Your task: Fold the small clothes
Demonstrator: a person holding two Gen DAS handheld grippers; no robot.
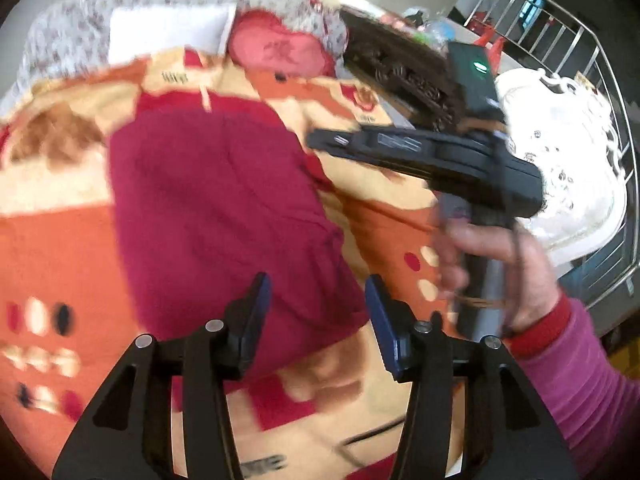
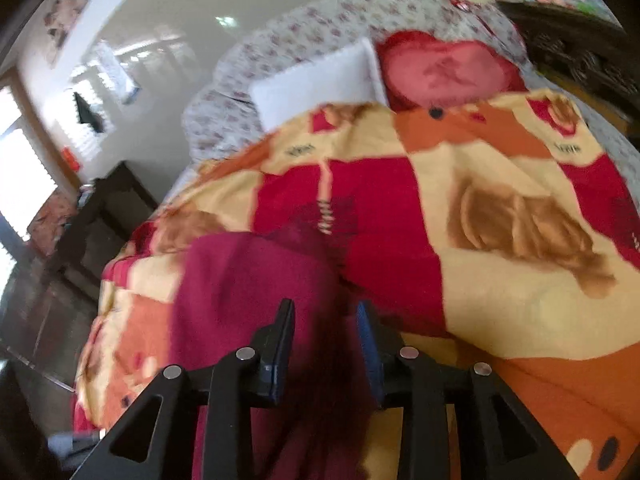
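Observation:
A small magenta garment point(image 1: 224, 208) lies spread on an orange, red and cream patterned blanket point(image 1: 60, 248). My left gripper point(image 1: 318, 296) is open and empty, hovering over the garment's near edge. The right gripper's body point(image 1: 432, 152) shows in the left wrist view, held in a hand above the blanket right of the garment. In the right wrist view my right gripper point(image 2: 325, 320) is open with a fold of the garment point(image 2: 248, 280) between its jaws. The fingers do not press the cloth. Both views are blurred by motion.
A white pillow point(image 2: 320, 76) and a red heart-shaped cushion point(image 2: 448, 68) lie at the head of the bed on a floral sheet point(image 2: 320, 20). A dark carved headboard point(image 1: 400, 64), a white chair point(image 1: 568, 160) and a metal railing point(image 1: 592, 52) stand at the right. A dark table point(image 2: 100, 216) stands at the left.

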